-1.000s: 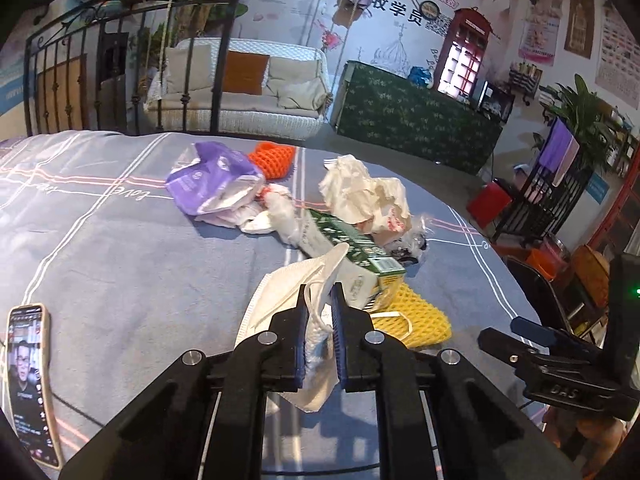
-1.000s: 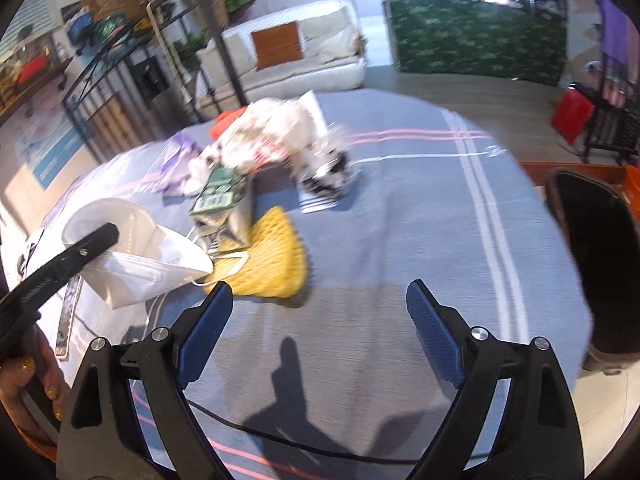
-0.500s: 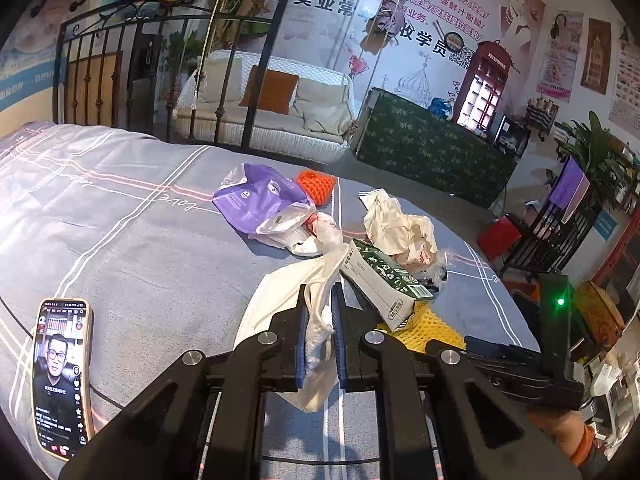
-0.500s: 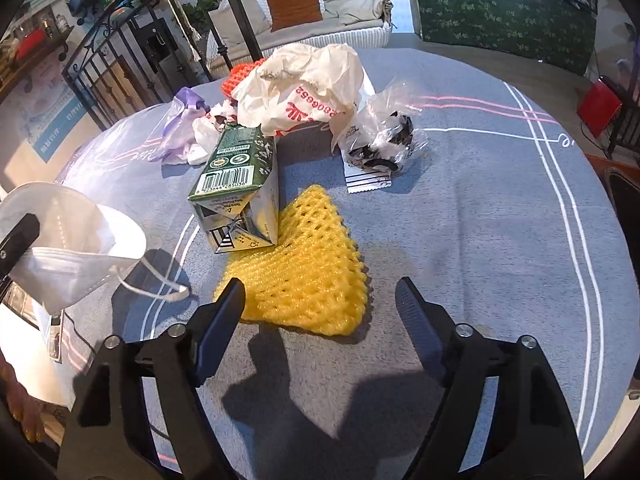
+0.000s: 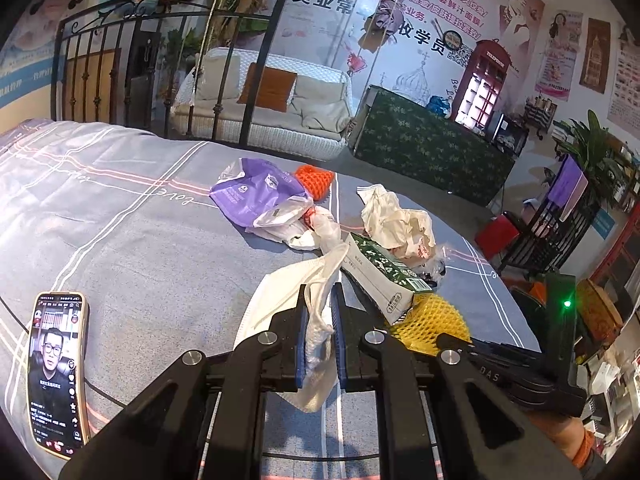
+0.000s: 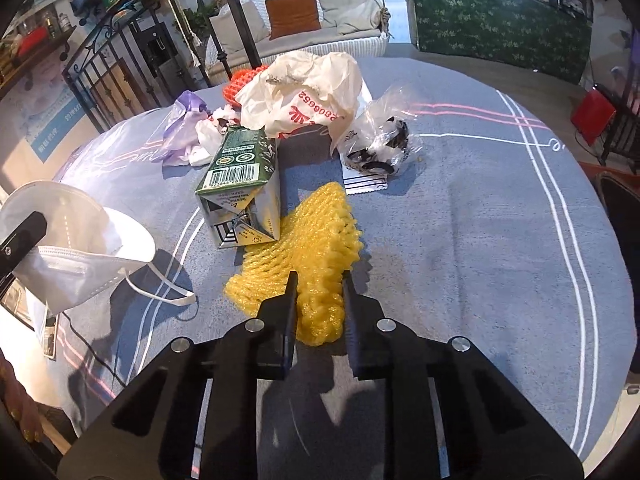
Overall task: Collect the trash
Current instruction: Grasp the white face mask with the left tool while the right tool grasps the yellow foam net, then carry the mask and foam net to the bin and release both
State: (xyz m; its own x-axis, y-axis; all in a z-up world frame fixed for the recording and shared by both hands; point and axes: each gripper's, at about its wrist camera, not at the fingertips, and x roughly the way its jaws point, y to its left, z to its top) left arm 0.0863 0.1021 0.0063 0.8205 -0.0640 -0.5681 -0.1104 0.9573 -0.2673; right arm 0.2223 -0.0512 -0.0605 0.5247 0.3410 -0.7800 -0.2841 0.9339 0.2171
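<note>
Right gripper (image 6: 318, 296) closing on the yellow foam net (image 6: 304, 248) at frame center beside the carton (image 6: 240, 184), to lift it off; left gripper (image 5: 320, 320) clamps a white mask (image 5: 296, 292), lower center.

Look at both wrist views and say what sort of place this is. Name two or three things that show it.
Probably a beauty or make-up training shop with a lounge corner: a wall banner of Chinese lettering and a drawn face, a cushioned wicker sofa, and a cloth-covered counter. The trash lies on a grey cloth-covered table.
</note>
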